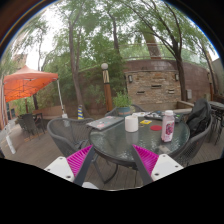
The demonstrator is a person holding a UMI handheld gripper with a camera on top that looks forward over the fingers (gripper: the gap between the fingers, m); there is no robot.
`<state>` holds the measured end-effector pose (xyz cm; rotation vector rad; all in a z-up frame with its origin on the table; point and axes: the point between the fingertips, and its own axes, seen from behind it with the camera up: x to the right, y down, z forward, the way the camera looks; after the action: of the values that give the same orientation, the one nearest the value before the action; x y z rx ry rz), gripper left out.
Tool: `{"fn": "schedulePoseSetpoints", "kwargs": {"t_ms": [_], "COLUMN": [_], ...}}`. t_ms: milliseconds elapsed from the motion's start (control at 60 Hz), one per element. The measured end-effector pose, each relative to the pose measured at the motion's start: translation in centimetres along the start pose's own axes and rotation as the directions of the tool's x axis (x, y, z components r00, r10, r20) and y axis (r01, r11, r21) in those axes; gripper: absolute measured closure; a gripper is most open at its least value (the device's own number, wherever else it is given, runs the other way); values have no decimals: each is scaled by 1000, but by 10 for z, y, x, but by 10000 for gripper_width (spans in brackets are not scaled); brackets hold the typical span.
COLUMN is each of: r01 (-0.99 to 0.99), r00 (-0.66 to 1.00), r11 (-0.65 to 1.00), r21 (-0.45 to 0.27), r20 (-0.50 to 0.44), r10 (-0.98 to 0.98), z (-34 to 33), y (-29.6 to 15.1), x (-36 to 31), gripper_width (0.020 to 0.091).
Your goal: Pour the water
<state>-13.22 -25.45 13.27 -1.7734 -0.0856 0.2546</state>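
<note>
A white cup [131,123] stands near the middle of a round glass table [120,142]. To its right, near the table's edge, stands a clear bottle with a pink label [168,126]. My gripper [112,161] hovers before the table's near edge, open, its two magenta pads [80,160] wide apart with nothing between them. Both cup and bottle lie well beyond the fingers.
Metal mesh chairs [68,135] ring the table, one at the left and one at the right [200,135]. Papers [104,122] and small items lie on the glass. Behind are a stone wall [155,85], trees, and an orange canopy [28,82] at far left.
</note>
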Motion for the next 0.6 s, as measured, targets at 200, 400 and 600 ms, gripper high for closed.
{"fn": "schedulePoseSetpoints", "kwargs": {"t_ms": [200, 400, 600], "r01": [17, 48, 85], "r00": [1000, 991, 958], "r11": [1000, 999, 996], "r21": [-4, 4, 6], "r20": [-24, -124, -274], "r10": [-17, -47, -80], "z": [8, 36, 83], "y": [-1, -7, -10], "x": [16, 95, 195], "gripper_width": [267, 278, 280]}}
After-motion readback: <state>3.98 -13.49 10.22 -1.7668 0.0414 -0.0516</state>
